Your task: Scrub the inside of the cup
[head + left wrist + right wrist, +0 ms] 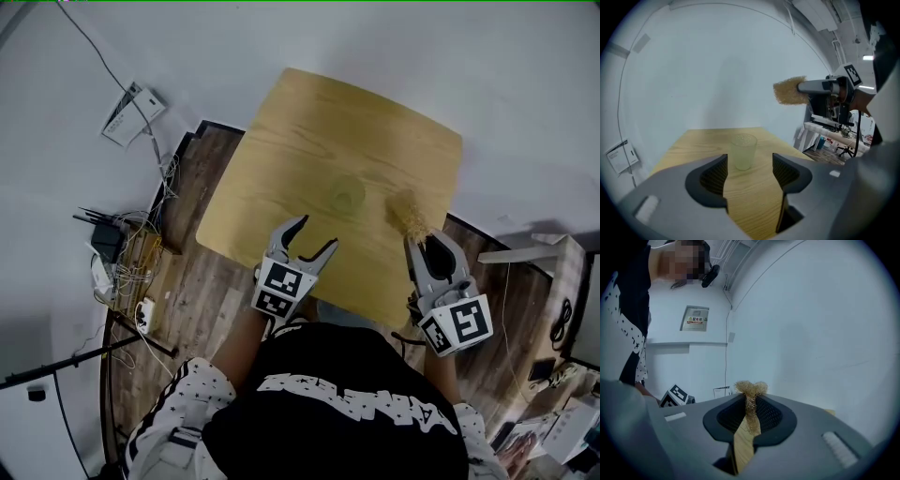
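A clear, frosted plastic cup (347, 195) stands upright on the wooden table (309, 131); the left gripper view has the cup (743, 151) straight ahead beyond the jaws. My left gripper (306, 240) is open near the table's front edge, short of the cup, with nothing between its fingers. To the right, my right gripper (422, 239) is shut on a tan fibre scrubber (409, 213), whose tuft sticks out past the pads above the table. In the right gripper view the scrubber (750, 399) is pinched between the two pads. The left gripper view shows the scrubber (789, 91) held up at the right.
The table (693, 145) stands against a white wall. On the floor to the left lie a tangle of cables and a router (108, 234). A white power strip (131, 114) hangs on the wall. A white bench (539, 253) stands at the right.
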`<state>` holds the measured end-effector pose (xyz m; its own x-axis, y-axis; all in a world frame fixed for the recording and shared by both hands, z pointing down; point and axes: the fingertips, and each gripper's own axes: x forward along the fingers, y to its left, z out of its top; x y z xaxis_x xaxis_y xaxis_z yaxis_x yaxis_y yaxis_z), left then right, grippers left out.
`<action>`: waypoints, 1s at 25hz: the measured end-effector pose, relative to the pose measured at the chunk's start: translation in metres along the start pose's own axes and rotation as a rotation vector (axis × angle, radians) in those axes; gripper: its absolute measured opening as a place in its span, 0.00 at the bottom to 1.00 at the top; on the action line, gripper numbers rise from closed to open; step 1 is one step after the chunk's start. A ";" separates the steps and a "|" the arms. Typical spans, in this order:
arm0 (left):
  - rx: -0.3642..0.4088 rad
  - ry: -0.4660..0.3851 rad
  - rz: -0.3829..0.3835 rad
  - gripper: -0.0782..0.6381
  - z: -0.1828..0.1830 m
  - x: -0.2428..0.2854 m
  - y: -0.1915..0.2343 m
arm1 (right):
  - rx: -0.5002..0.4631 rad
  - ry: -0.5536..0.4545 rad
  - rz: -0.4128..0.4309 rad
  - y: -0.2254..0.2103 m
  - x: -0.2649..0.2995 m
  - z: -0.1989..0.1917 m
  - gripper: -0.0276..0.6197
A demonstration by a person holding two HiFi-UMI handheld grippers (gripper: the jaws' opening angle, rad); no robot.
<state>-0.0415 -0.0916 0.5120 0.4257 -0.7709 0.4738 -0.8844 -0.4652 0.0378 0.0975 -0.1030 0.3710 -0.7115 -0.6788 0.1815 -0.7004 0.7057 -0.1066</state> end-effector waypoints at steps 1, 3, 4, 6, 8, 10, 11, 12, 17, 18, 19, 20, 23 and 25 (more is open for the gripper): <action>-0.004 0.004 0.006 0.53 -0.001 0.005 0.000 | 0.006 0.000 0.008 -0.003 0.002 -0.001 0.15; -0.009 0.015 0.018 0.54 -0.004 0.015 0.001 | 0.017 0.000 0.027 -0.009 0.004 -0.004 0.15; -0.010 0.021 0.025 0.54 -0.006 0.020 0.002 | 0.021 0.002 0.033 -0.012 0.005 -0.006 0.15; -0.006 0.034 0.039 0.55 -0.010 0.030 0.001 | 0.023 0.006 0.033 -0.019 0.006 -0.012 0.15; -0.002 0.043 0.040 0.56 -0.012 0.039 -0.001 | 0.025 0.017 0.026 -0.025 0.007 -0.017 0.15; -0.001 0.050 0.026 0.56 -0.013 0.045 0.000 | 0.032 0.025 0.029 -0.024 0.011 -0.018 0.15; -0.001 0.053 0.017 0.57 -0.014 0.047 0.002 | 0.033 0.028 0.031 -0.021 0.013 -0.018 0.15; -0.002 0.056 0.011 0.57 -0.015 0.049 0.004 | 0.033 0.032 0.030 -0.019 0.015 -0.018 0.15; -0.026 0.057 -0.001 0.61 -0.021 0.068 0.013 | 0.025 0.060 -0.004 -0.020 0.022 -0.015 0.15; -0.028 0.057 -0.011 0.61 -0.023 0.072 0.012 | 0.027 0.063 -0.017 -0.021 0.021 -0.015 0.15; -0.029 0.059 -0.024 0.61 -0.026 0.076 0.011 | 0.031 0.066 -0.032 -0.022 0.020 -0.017 0.15; -0.027 0.064 -0.039 0.62 -0.029 0.079 0.010 | 0.036 0.070 -0.047 -0.023 0.019 -0.018 0.15; -0.016 0.075 -0.089 0.62 -0.035 0.089 0.005 | 0.050 0.082 -0.084 -0.021 0.019 -0.022 0.15; -0.003 0.082 -0.107 0.62 -0.038 0.094 0.007 | 0.053 0.091 -0.095 -0.017 0.022 -0.023 0.15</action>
<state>-0.0147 -0.1507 0.5904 0.5007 -0.6786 0.5374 -0.8353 -0.5417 0.0942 0.0956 -0.1251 0.3996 -0.6355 -0.7193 0.2807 -0.7681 0.6258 -0.1354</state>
